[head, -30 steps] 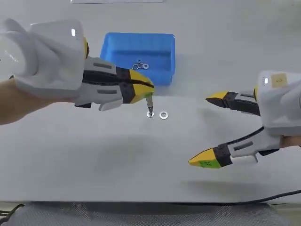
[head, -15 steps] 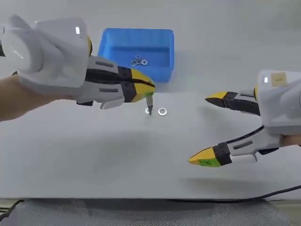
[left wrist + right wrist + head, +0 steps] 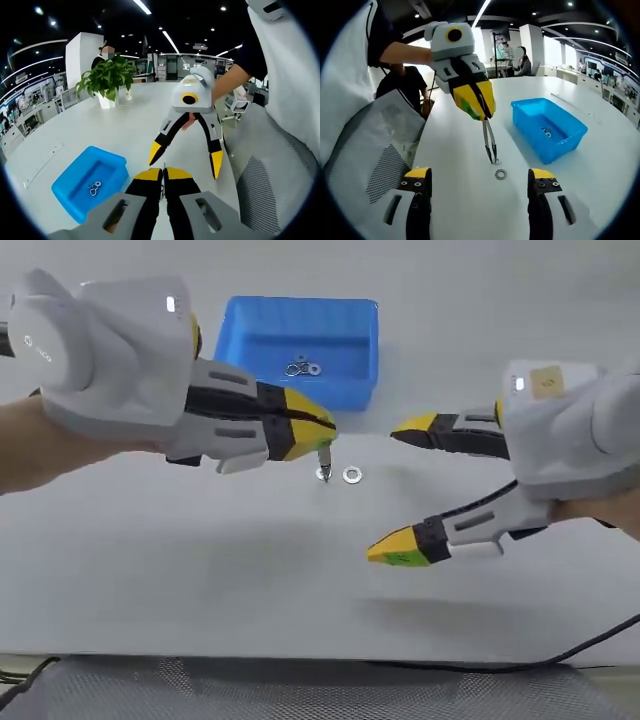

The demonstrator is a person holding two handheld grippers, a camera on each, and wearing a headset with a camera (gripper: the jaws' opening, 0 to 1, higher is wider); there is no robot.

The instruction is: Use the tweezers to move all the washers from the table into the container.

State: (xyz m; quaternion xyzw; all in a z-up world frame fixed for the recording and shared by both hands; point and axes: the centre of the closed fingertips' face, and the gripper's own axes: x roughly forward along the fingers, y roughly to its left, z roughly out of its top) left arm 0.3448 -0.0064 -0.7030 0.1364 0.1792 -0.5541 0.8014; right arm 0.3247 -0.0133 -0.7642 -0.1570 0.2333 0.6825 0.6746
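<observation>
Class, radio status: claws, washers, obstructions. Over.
Left claw shut on tweezers, tips at one washer. Right claw open. Second washer beside it; others in container. Nothing blocking.

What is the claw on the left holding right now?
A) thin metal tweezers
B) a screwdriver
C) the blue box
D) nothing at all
A: the left gripper is shut on thin metal tweezers, whose tips point down at the table near a washer.

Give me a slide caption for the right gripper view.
Left gripper holds tweezers tip-down at the table beside a loose washer, blue container beyond.
</observation>
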